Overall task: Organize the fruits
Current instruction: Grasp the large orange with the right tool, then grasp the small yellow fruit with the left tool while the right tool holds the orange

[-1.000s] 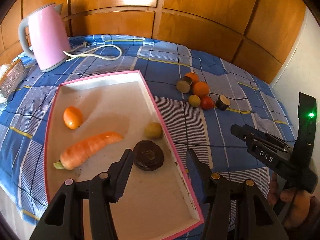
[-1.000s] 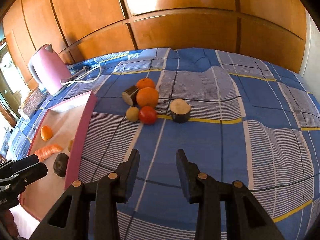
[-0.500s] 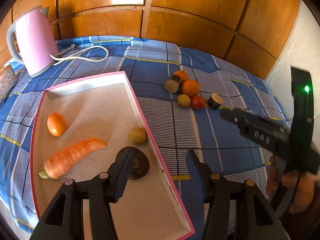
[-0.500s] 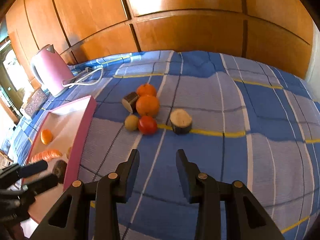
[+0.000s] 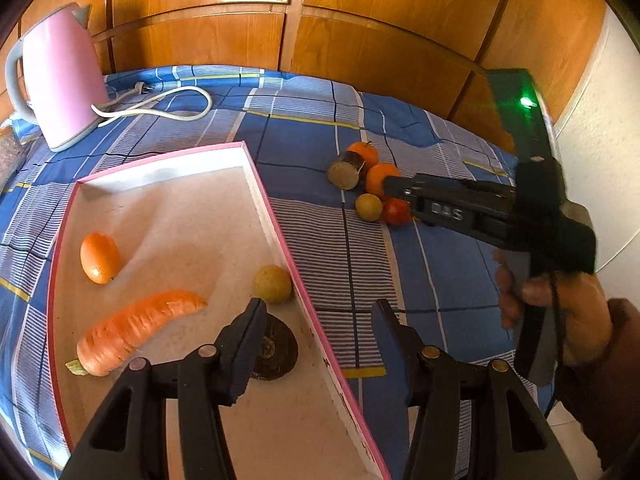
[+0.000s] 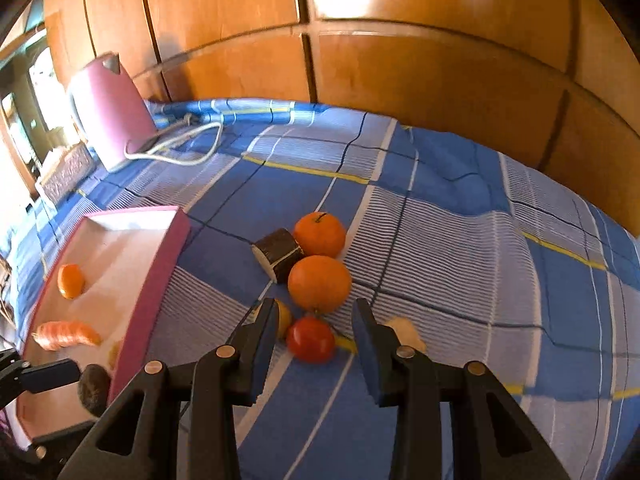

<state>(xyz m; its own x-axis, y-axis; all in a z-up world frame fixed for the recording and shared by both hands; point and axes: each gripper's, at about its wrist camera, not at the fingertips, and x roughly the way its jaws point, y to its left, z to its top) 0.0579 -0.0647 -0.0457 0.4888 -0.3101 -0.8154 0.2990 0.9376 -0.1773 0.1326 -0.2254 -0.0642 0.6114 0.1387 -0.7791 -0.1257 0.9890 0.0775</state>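
Note:
A pink-rimmed tray (image 5: 276,216) (image 6: 156,276) holds a small orange (image 5: 99,258), a carrot (image 5: 134,330), a yellowish round fruit (image 5: 273,284) and a dark round piece (image 5: 276,350). On the blue checked cloth lie two oranges (image 6: 319,283) (image 6: 320,234), a red tomato (image 6: 311,339), a yellow fruit (image 6: 283,318) and two dark cut pieces (image 6: 278,254) (image 6: 404,330). My right gripper (image 6: 316,320) is open, its fingers on either side of the tomato; it also shows in the left wrist view (image 5: 390,190). My left gripper (image 5: 318,320) is open and empty over the tray's right rim.
A pink kettle (image 5: 60,76) with a white cord (image 5: 168,106) stands at the back left of the cloth. A patterned box (image 6: 66,170) sits left of it. Wooden panels (image 6: 400,60) close the back. The cloth's right edge meets a white wall (image 5: 600,160).
My right gripper has moved forward to the fruit cluster, so the tomato now lies between its fingers. My left gripper has shifted right, over the tray's rim.

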